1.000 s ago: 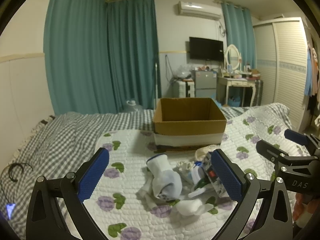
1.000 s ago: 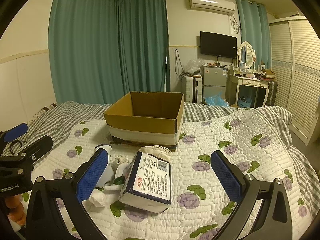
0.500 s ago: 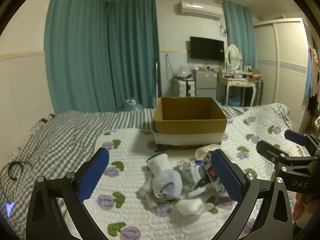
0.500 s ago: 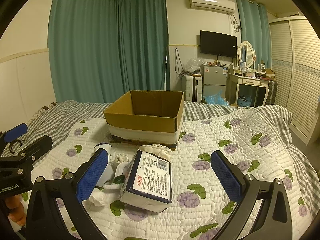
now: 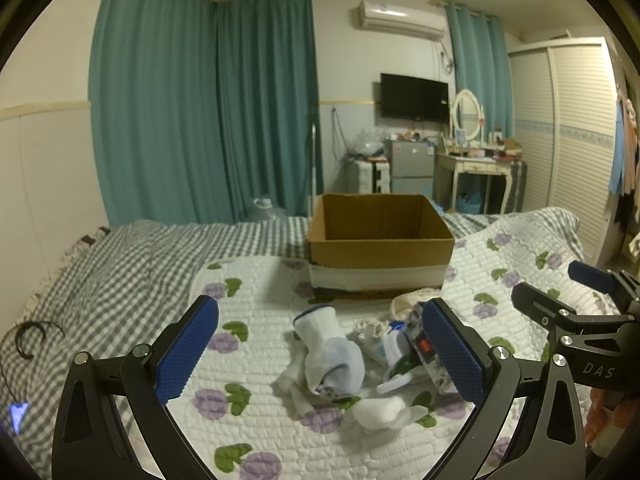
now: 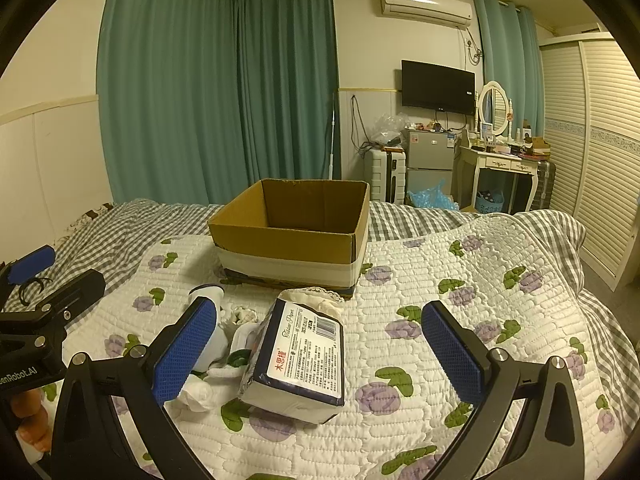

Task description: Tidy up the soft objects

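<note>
An open cardboard box [image 5: 380, 240] [image 6: 296, 236] stands on the quilt, its inside dark. In front of it lies a pile of soft things: a white sock roll with blue trim [image 5: 332, 356], several smaller white socks [image 5: 388, 412] and a wrapped tissue pack [image 6: 302, 356], partly hidden behind a finger in the left wrist view [image 5: 424, 344]. My left gripper [image 5: 320, 356] is open and empty, hovering over the sock pile. My right gripper [image 6: 320, 356] is open and empty, above the tissue pack. Each gripper shows at the edge of the other's view.
The white floral quilt [image 6: 460, 280] lies over a grey checked bedspread [image 5: 120, 264]. A black cable [image 5: 28, 336] lies at the left bed edge. Teal curtains, a dresser [image 6: 504, 164], small fridge [image 6: 430, 160] and wardrobe [image 6: 592, 152] stand beyond the bed.
Both views have shifted very slightly; the box sits a touch higher in the right wrist view. Both grippers stay open and nothing on the bed has moved.
</note>
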Demonstrator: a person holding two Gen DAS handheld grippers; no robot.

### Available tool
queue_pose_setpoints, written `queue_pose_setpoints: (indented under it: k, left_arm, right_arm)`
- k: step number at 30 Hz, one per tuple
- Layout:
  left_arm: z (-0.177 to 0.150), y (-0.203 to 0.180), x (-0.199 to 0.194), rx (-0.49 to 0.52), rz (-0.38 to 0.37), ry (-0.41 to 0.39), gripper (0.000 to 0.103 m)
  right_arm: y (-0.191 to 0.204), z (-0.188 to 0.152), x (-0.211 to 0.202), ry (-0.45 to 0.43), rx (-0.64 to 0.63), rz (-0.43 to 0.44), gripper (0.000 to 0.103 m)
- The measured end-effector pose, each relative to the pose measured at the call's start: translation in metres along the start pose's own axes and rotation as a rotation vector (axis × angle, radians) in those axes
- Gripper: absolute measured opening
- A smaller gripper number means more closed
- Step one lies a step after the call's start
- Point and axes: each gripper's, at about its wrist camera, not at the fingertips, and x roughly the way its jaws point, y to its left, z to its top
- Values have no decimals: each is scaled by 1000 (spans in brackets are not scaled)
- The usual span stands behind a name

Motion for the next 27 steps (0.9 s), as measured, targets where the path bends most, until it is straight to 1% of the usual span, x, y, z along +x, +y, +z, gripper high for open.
queue_pose_setpoints:
  k: [13,27]
  left_arm:
    - [0,-1,0,1,-3,-1,103]
    - [6,-2,-3,4,-10,-8,103]
  right_arm:
    - [1,1,0,1,-1,-2,103]
    - [1,1,0,5,-2,-1,103]
